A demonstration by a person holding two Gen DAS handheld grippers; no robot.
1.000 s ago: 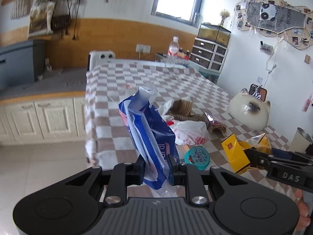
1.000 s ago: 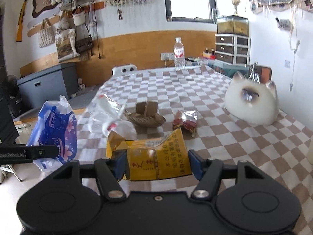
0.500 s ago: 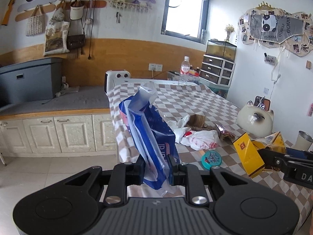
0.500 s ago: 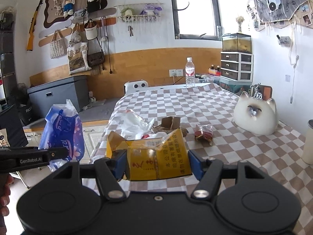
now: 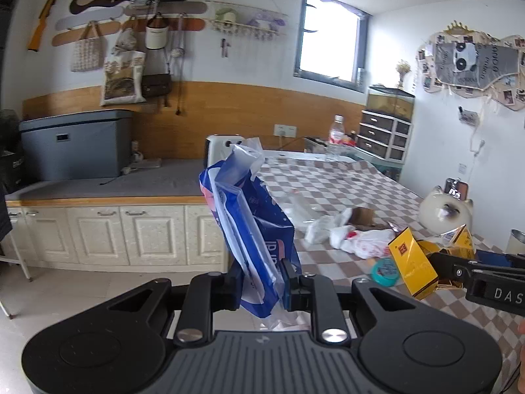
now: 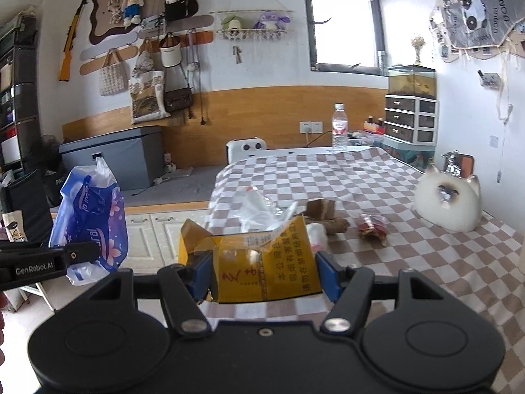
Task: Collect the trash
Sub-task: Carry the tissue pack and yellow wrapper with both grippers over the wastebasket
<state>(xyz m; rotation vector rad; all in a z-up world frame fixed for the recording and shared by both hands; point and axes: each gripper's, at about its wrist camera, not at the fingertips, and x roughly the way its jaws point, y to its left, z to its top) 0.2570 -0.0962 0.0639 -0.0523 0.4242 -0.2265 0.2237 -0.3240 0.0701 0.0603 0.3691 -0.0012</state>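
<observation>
Two pieces of trash are in hand at once, both lifted clear of the desk (image 6: 377, 177). Left hand-held gripper (image 5: 261, 282): jaws nearly closed, pinching the lower end of a blue plastic bag (image 5: 252, 229), which stands up and slightly tilted between them, off the desk's near edge. Right hand-held gripper (image 6: 264, 274): jaws set wide, clamped across the sides of a torn yellow carton (image 6: 262, 262), held over the desk's near corner with clear film poking from its top.

Step judged: carry phase, pickup done, drop-off pending. No bin visible in either view. Next move likely calls for bringing the carton to the bag's mouth, or taking both to a bin; the bag's opening looks collapsed, so feeding anything in would need it spread first.

Still on the checked cloth: white crumpled bag (image 5: 364, 244), teal round lid (image 5: 384, 272), brown cardboard scrap (image 6: 323, 211), small red wrapper (image 6: 372, 226). Collection judged partway
</observation>
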